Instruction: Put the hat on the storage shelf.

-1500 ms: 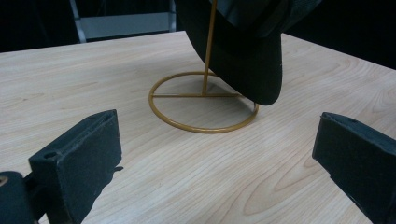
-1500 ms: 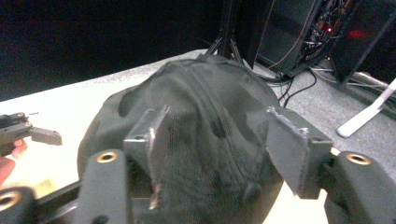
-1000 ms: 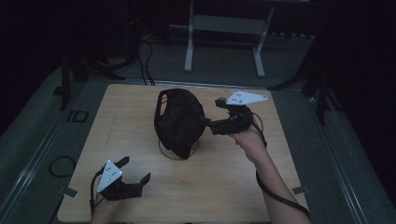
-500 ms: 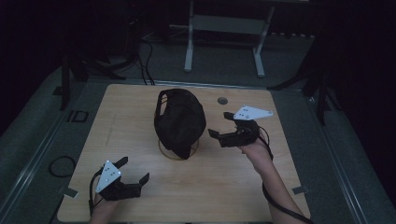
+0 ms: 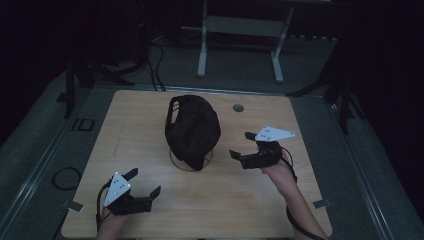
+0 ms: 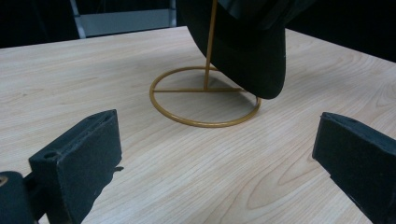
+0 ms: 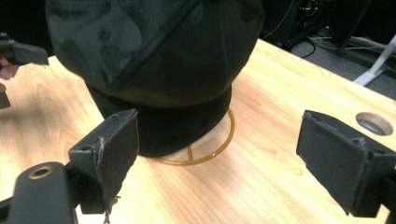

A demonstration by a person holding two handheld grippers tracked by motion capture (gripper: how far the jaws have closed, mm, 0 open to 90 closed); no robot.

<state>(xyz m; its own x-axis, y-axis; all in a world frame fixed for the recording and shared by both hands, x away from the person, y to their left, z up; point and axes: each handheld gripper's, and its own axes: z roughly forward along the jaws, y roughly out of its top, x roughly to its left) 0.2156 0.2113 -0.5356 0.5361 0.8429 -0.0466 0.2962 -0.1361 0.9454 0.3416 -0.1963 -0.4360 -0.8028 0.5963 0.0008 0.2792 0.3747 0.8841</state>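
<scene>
A black cap (image 5: 192, 129) sits on a gold wire stand (image 6: 204, 96) mid-table (image 5: 240, 200); the left gripper (image 5: 142, 186) and right gripper (image 5: 241, 145) flank it, fingers apart, holding nothing

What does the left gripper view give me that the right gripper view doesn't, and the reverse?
Left gripper view alone: the stand's upright rod and the crossbar in its base ring. Right gripper view alone: the cap's crown panels and eyelets, the round hole in the table, and the left gripper far off. Both: the black cap on the gold wire stand, the wooden table, open jaws.
</scene>
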